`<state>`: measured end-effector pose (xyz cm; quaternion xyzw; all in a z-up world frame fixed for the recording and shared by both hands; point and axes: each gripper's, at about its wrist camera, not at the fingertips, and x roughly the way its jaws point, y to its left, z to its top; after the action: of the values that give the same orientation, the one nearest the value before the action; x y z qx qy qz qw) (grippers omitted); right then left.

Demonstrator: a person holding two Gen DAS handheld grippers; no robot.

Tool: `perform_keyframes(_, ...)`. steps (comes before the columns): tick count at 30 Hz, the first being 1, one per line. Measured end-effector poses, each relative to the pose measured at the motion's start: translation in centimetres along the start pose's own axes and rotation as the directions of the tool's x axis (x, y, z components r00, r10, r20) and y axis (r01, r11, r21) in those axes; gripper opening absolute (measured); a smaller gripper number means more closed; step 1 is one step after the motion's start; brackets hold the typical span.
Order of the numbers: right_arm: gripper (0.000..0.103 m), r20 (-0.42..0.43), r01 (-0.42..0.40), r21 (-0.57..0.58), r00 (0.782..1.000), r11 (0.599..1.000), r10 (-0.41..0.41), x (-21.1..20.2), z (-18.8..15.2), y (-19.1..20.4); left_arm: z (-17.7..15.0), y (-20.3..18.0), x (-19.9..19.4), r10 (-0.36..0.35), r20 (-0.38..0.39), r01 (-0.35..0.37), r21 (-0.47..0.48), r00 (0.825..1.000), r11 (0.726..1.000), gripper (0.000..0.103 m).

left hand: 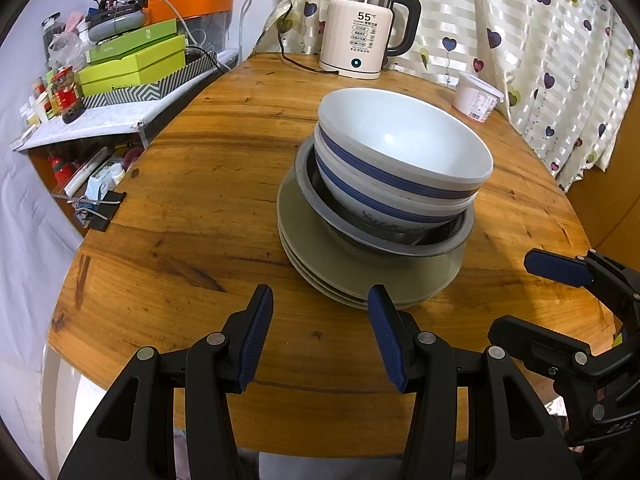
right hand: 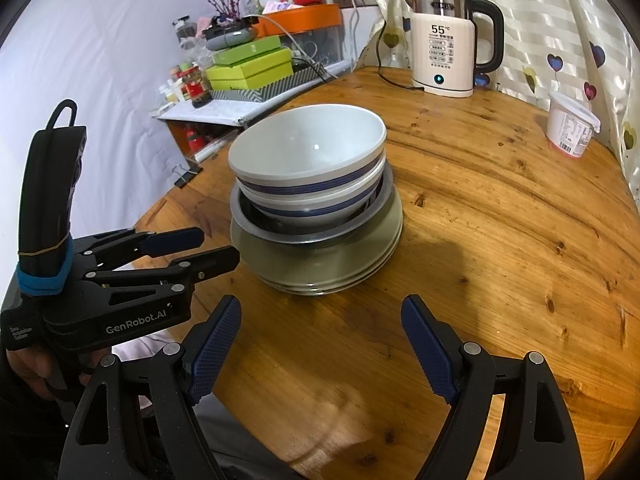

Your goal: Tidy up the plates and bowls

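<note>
two white bowls (left hand: 404, 156) sit nested in a metal basin (left hand: 384, 236) atop stacked plates (left hand: 360, 280) mid-counter (left hand: 200, 208). near them, left gripper (left hand: 320, 300) and right gripper (right hand: 320, 312) hover, jaws spread, empty.

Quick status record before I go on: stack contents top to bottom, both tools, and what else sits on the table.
stack: two white bowls with blue bands, nested, in a metal bowl, on grey-green plates
stack position: middle of the round wooden table, leaning slightly
left tool: open, empty, just short of the plates
right tool: open wider, empty, short of the stack
other items: kettle at the far edge, lidded white tub to its right
</note>
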<state>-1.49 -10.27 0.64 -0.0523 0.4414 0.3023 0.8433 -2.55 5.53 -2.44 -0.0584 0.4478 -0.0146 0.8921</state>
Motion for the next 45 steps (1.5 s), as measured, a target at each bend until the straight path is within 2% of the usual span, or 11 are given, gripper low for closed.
perform_keyframes(35,0.083,-0.011,0.029,-0.036,1.0,0.999,-0.029,-0.5,0.7,0.4,-0.1,0.3,-0.1,0.019,0.003,-0.019,0.0,1.0,1.0,0.051)
perform_keyframes(45,0.083,-0.018,0.012,-0.043,1.0,0.999,-0.013,-0.2,1.0,0.3,0.0,0.0,0.1,0.043,-0.001,-0.043,0.002,0.999,0.999,0.051)
